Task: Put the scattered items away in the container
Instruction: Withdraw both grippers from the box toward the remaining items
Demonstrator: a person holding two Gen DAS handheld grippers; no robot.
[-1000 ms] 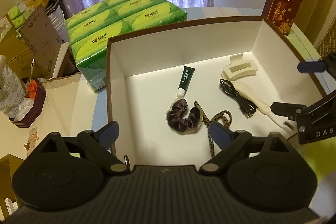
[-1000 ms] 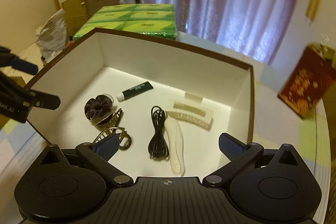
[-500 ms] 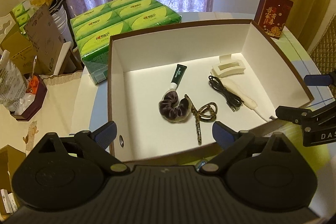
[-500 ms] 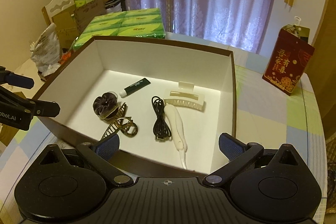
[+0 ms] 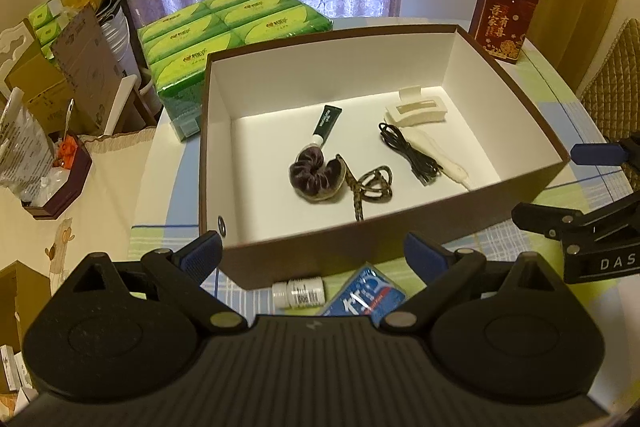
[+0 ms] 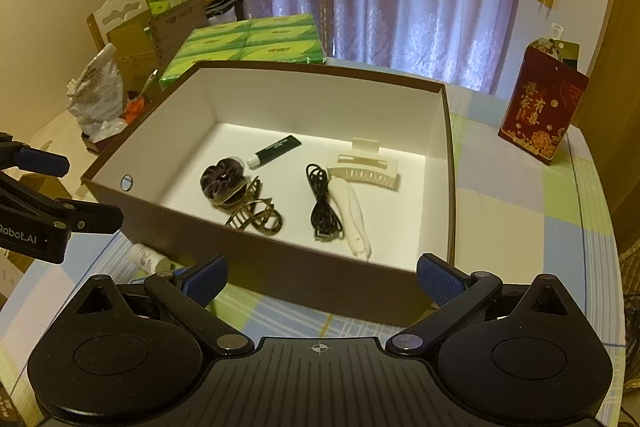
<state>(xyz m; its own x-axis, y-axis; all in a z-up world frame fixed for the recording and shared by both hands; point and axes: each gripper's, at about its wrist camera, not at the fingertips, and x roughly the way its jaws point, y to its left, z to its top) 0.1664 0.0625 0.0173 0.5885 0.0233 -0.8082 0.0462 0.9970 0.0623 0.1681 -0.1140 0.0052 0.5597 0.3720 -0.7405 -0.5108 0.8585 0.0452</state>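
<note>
A brown box with a white inside holds a green tube, a dark scrunchie, a leopard-print clip, a black cable, a cream handle-shaped item and a cream claw clip. On the table in front of the box lie a small white bottle and a blue packet. My left gripper hangs open above them, holding nothing. My right gripper is open and empty before the near wall of the box. The bottle also shows there.
Green tissue packs sit behind the box, and a red gift bag stands at the back right. Cardboard boxes and a plastic bag crowd the left side. A checked cloth covers the table right of the box.
Both grippers have drawn back from over the box to its near side. The white bottle and the blue packet have come into view in front of the box.
</note>
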